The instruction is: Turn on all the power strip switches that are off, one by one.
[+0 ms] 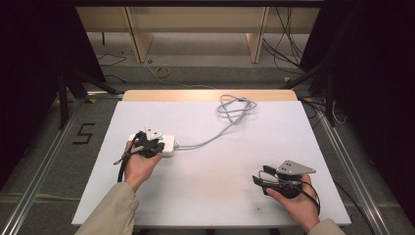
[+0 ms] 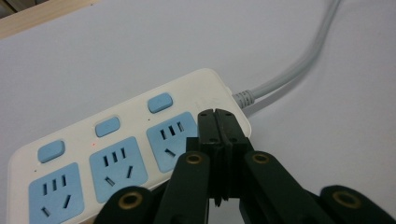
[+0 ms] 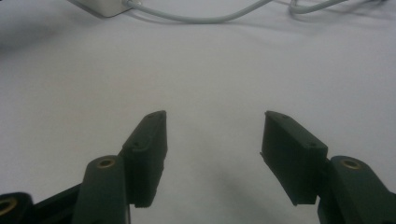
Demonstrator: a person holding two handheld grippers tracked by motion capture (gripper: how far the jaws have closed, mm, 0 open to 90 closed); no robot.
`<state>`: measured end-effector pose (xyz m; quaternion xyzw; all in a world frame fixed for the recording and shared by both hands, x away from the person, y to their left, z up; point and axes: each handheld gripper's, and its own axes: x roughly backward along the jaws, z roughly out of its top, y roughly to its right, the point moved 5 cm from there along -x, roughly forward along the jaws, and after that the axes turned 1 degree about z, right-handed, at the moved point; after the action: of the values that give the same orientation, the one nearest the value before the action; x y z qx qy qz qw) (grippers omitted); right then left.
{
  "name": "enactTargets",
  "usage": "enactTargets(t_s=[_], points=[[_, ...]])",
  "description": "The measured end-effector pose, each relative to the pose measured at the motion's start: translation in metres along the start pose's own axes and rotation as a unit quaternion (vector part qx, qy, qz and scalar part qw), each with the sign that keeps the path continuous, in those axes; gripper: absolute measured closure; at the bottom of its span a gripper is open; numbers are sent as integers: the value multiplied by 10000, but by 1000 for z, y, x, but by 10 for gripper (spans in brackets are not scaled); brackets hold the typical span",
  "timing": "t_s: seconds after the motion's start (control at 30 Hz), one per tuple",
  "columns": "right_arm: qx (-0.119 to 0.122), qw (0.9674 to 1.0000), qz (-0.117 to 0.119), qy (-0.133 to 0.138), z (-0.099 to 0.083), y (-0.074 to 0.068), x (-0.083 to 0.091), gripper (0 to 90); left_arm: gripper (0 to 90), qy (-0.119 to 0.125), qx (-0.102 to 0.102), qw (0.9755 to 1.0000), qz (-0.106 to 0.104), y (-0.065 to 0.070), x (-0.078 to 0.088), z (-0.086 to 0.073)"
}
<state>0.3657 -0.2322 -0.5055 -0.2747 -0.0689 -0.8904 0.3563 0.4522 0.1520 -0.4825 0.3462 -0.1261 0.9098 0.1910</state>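
The power strip (image 2: 126, 154) lay flat on the white desk (image 1: 220, 186), toward its left side, with its grey cord (image 1: 215, 134) running off to the right and ending in a loose coil near the desk's far edge. In the left gripper view I saw three blue sockets, each with its own blue switch (image 2: 160, 102) above it, and nothing plugged into any of them. My left tool (image 2: 219, 122) was clenched, its two jaws pressed flat together with nothing between them, and the joined tips sat over the end of the strip nearest the cord, just beside the last switch. I judged that I was using the closed tips as a single prod to work the switches, and that this step was under way rather than finished (a faint red dot showed near the middle switch, but I could not tell from it which switches were on). Whether the tips actually touched the strip's casing I could not make out; they blocked that spot themselves. In the high view my hand and the left tool covered much of the strip. My right tool (image 1: 262, 177) rested well apart, low over bare desk at the right, jaws released and holding nothing. The plug end of the cord was lost in the coil.
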Motion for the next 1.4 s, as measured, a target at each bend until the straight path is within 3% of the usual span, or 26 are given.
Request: enactTargets(t_s=[0.67, 0.97, 1.4], points=[[-2, 10000, -5, 1, 0, -1, 0, 414, 896, -42, -14, 9999, 96, -2, -12, 25], [20, 10000, 16, 4, 0, -1, -1, 415, 896, -179, -25, 9997, 187, -13, -15, 26], [25, 10000, 7, -13, 0, 0, 0, 415, 896, -241, -37, 9994, 246, -18, -21, 27]])
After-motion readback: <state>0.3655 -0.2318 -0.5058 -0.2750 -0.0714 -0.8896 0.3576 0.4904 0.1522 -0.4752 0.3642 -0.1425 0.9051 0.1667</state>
